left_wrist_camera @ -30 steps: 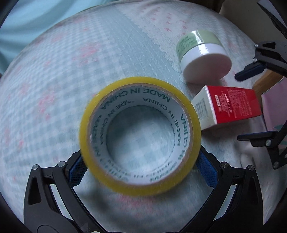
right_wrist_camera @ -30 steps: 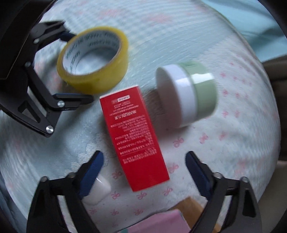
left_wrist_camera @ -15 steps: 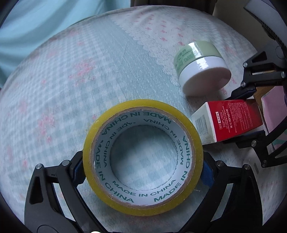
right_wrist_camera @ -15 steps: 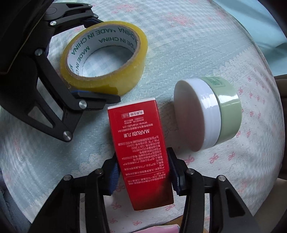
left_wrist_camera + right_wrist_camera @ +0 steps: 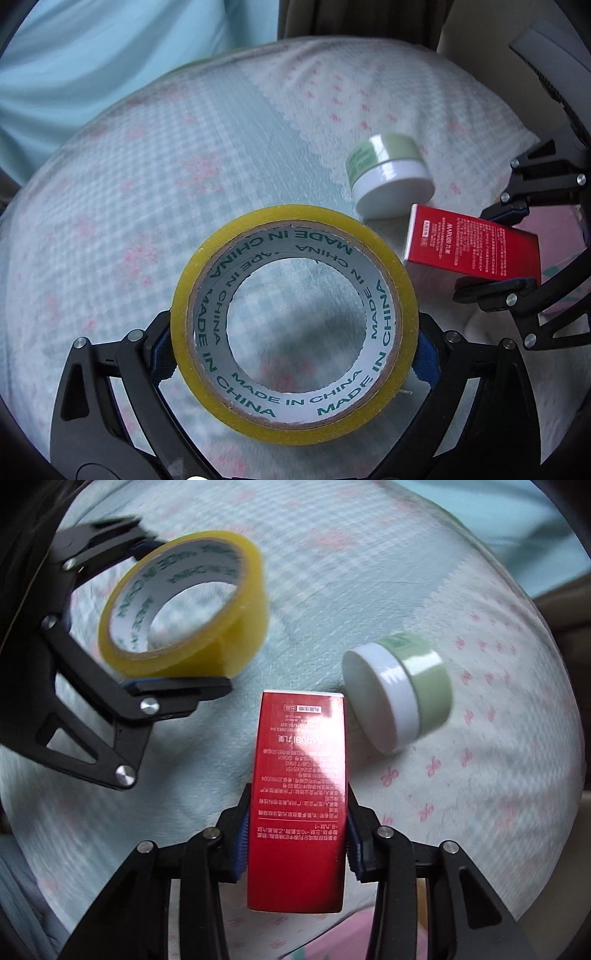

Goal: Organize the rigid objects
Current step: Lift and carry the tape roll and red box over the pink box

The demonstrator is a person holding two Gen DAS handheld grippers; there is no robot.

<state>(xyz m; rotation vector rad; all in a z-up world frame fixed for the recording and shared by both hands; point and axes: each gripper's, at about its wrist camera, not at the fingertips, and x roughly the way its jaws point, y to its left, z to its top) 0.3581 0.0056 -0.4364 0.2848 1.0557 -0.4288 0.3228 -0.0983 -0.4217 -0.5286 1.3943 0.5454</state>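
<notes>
The left gripper (image 5: 295,354) pinched a yellow roll of packing tape (image 5: 294,323) across its outer rim, blue pads pressed on both sides, the roll lifted clear of the checked quilted bedcover (image 5: 166,184). The right gripper (image 5: 295,840) was clamped on a red carton (image 5: 299,805), held above the cover. A green jar with a white lid (image 5: 402,690) lay on its side on the cover, near the lace seam, apart from both grippers.
</notes>
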